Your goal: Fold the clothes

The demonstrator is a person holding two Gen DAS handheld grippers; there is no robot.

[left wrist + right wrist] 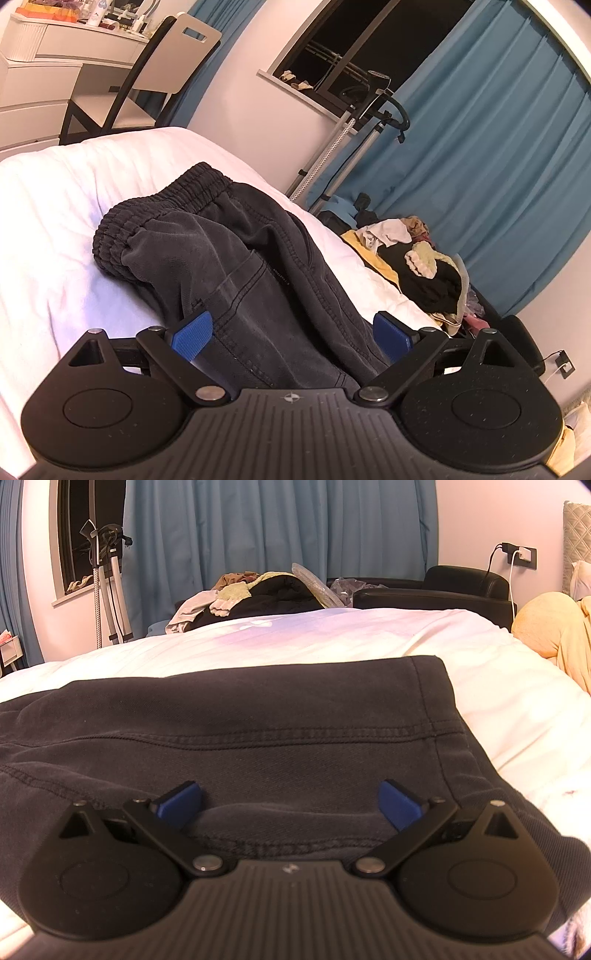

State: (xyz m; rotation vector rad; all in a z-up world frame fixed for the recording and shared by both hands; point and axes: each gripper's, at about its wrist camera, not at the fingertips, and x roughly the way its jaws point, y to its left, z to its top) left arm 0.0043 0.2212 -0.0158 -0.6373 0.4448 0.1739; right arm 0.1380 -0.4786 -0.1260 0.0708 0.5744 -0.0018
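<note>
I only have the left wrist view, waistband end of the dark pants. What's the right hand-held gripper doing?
Observer: The right hand-held gripper is open, low over the hem end of the pants, gripping nothing.
Operator: Is that end lying flat?
Observer: Yes, the hem lies flat on the white bedsheet.
Operator: Anything near that end?
Observer: A yellow bundle of fabric sits on the bed to the right, apart from the pants.
</note>
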